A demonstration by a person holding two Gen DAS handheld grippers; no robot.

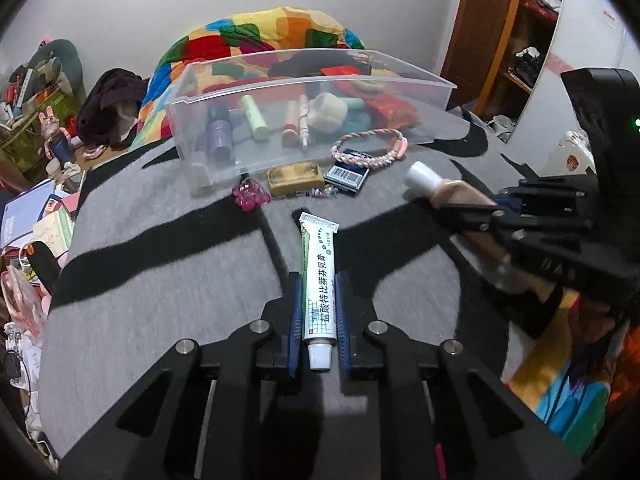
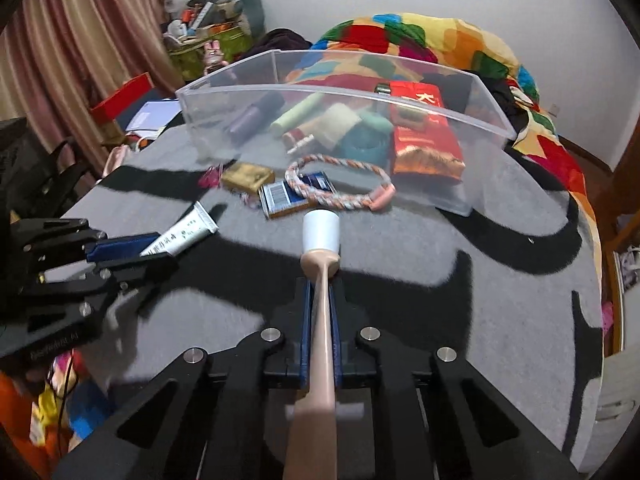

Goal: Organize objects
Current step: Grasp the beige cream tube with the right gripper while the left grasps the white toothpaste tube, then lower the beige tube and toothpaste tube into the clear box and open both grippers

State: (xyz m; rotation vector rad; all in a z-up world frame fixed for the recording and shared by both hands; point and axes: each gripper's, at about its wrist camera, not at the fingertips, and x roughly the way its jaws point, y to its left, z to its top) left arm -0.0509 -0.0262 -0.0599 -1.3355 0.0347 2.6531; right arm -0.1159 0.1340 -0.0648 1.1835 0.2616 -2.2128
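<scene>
My left gripper [image 1: 318,280] is shut on a white ointment tube [image 1: 318,272], cap toward the camera, held above the grey cloth. My right gripper [image 2: 321,286] is shut on a beige cosmetic tube [image 2: 322,300] with a white cap [image 2: 321,230] pointing forward. Each gripper shows in the other's view: the right one [image 1: 460,208] with its tube [image 1: 448,192], the left one [image 2: 156,250] with its tube [image 2: 184,230]. A clear plastic bin [image 1: 400,76] [image 2: 460,118] stands ahead and holds several small items.
In front of the bin lie a braided rope ring [image 1: 368,148] [image 2: 340,196], a blue barcode box [image 1: 346,176] [image 2: 280,198], a gold bar [image 1: 296,176] [image 2: 248,176] and a pink charm [image 1: 250,196]. A patchwork quilt [image 1: 272,28] lies behind. Clutter lies off the left edge.
</scene>
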